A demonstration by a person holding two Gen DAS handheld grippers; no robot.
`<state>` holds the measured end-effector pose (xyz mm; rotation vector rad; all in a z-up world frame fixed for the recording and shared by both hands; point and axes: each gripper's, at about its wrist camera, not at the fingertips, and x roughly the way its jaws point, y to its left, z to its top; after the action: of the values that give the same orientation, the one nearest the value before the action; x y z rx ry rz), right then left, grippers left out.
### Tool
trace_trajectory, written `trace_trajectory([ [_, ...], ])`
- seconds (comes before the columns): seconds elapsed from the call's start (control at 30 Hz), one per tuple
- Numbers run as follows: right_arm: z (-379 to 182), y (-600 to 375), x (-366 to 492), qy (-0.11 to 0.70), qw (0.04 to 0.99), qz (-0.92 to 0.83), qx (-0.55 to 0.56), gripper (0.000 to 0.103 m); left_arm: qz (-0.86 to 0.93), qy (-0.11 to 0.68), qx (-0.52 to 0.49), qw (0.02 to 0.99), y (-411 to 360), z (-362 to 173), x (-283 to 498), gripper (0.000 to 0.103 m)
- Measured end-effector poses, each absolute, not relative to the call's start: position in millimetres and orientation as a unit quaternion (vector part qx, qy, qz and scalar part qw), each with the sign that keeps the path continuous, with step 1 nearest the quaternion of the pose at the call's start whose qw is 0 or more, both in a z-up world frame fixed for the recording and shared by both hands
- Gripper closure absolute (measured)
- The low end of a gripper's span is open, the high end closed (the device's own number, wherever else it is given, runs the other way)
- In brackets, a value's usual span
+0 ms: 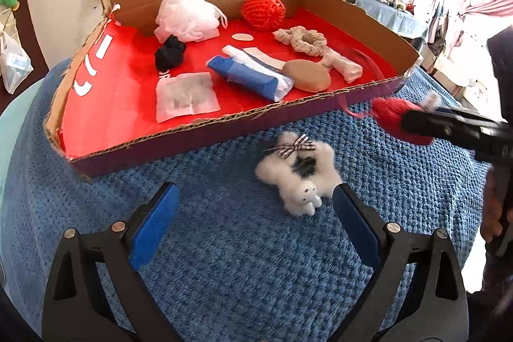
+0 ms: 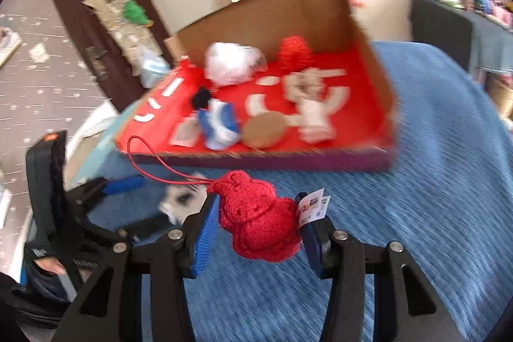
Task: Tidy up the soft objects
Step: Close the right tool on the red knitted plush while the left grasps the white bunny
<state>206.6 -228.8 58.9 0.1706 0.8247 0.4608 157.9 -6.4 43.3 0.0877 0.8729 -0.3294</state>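
A red knitted toy [image 2: 256, 220] with a red loop cord and a paper tag hangs just above the blue blanket, and my right gripper [image 2: 258, 204] is shut on it, a blue pad pressing each side. The left wrist view shows that toy [image 1: 391, 114] at the right, close to the tray's near right corner. A white plush rabbit [image 1: 298, 178] with a checked bow lies on the blanket in front of the tray. My left gripper [image 1: 256, 194] stands open over the blanket. Its right finger [image 1: 352, 220] is beside the rabbit, nothing between the pads.
A shallow cardboard tray [image 1: 224, 117] with a red floor holds a white mesh pouf [image 1: 186, 15], a red mesh ball [image 1: 263, 12], a black scrunchie [image 1: 170, 52], a cream scrunchie [image 1: 301, 37], a blue-and-white roll [image 1: 250, 76] and a tan sponge [image 1: 307, 76]. The blue knitted blanket [image 1: 224, 262] covers the surface.
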Motion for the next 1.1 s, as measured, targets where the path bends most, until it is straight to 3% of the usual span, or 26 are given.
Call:
trace_trajectory([
  [0.13, 42.9, -226.8, 199.2, 0.419, 0.887, 0.188, 0.047, 0.043, -0.158, 0.421, 0.051, 0.892, -18.9, 41.7, 166.5, 0.006],
  [0.2, 41.2, -225.1, 197.9, 0.419, 0.887, 0.191, 0.042, 0.027, -0.158, 0.425, 0.054, 0.89, -23.3, 40.1, 170.8, 0.006],
  [0.27, 46.1, -225.6, 194.1, 0.405, 0.895, 0.185, 0.026, 0.019, -0.158, 0.431, 0.059, 0.887, -27.7, 36.9, 175.5, 0.005],
  [0.5, 58.9, -239.5, 199.3, 0.383, 0.906, 0.177, 0.028, 0.016, -0.15, 0.441, 0.083, 0.881, -26.5, 29.6, 180.6, 0.005],
  [0.8, 50.4, -225.8, 191.8, 0.379, 0.899, 0.21, -0.06, 0.011, -0.162, 0.427, 0.103, 0.884, -16.1, 38.1, 170.5, 0.006],
  [0.87, 47.8, -218.9, 193.7, 0.38, 0.896, 0.217, -0.082, 0.015, -0.176, 0.422, 0.114, 0.882, -25.0, 37.6, 171.5, 0.006],
  [0.93, 44.7, -214.4, 196.5, 0.386, 0.889, 0.227, -0.092, 0.025, -0.191, 0.418, 0.125, 0.879, -33.9, 35.5, 172.2, 0.024],
  [0.97, 42.4, -212.1, 198.1, 0.392, 0.885, 0.23, -0.098, 0.038, -0.2, 0.422, 0.129, 0.875, -37.6, 33.4, 173.1, 0.042],
  [1.0, 38.5, -209.6, 200.6, 0.401, 0.88, 0.234, -0.101, 0.05, -0.209, 0.427, 0.127, 0.871, -40.0, 31.1, 174.1, 0.045],
  [1.1, 34.9, -203.5, 200.5, 0.404, 0.875, 0.245, -0.107, 0.061, -0.213, 0.417, 0.12, 0.875, -37.9, 33.8, 171.3, 0.045],
])
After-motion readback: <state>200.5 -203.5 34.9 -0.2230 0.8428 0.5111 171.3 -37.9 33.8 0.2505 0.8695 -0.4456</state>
